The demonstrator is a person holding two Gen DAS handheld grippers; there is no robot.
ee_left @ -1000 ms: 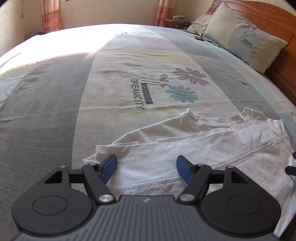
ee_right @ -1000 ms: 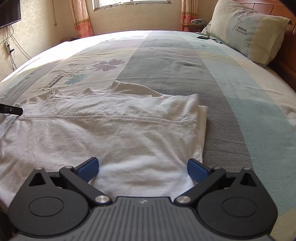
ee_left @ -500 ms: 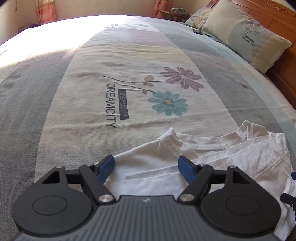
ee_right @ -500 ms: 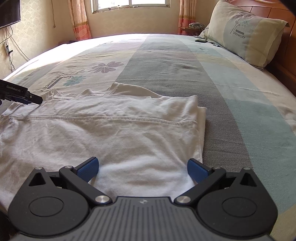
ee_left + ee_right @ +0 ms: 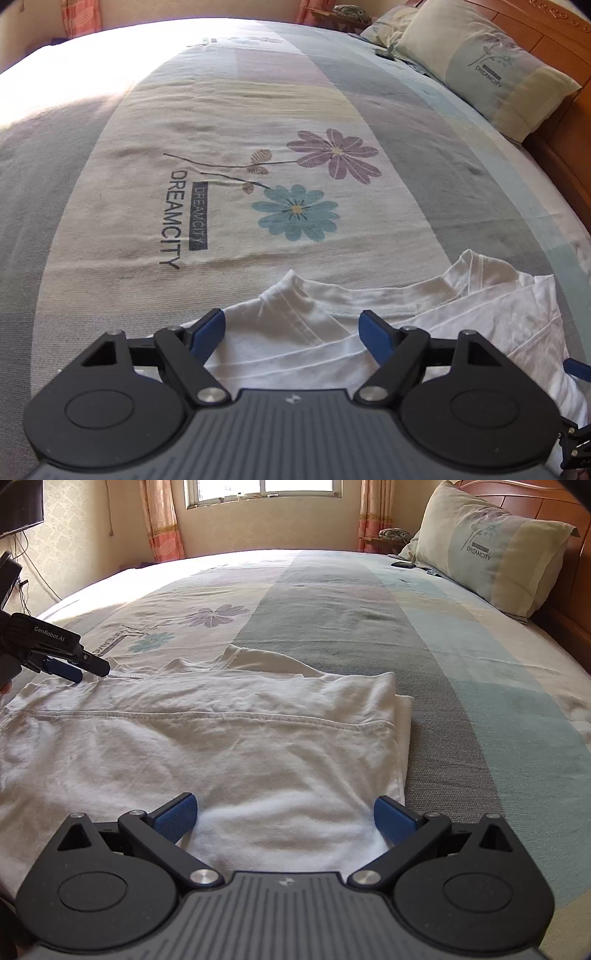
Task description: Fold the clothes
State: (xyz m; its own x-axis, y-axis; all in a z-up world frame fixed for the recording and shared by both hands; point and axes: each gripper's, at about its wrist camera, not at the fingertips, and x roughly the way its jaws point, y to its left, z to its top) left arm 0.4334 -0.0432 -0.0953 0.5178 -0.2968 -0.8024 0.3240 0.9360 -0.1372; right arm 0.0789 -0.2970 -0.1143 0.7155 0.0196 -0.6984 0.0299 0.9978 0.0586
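Bed (image 5: 461,672): striped flowered sheet is filling both views, sunlit at the far edge.
Left gripper (image 5: 293,332): jaws are standing apart and have just been opening, hovering over the shirt's collar end, gripping nothing.
Right gripper (image 5: 284,818): jaws are gaping wide over the shirt's near edge, pads not pinching it.
Shirt (image 5: 207,746): white, lying partly folded on the bed.
Pillow (image 5: 495,546): leaning against the wooden headboard (image 5: 569,602).
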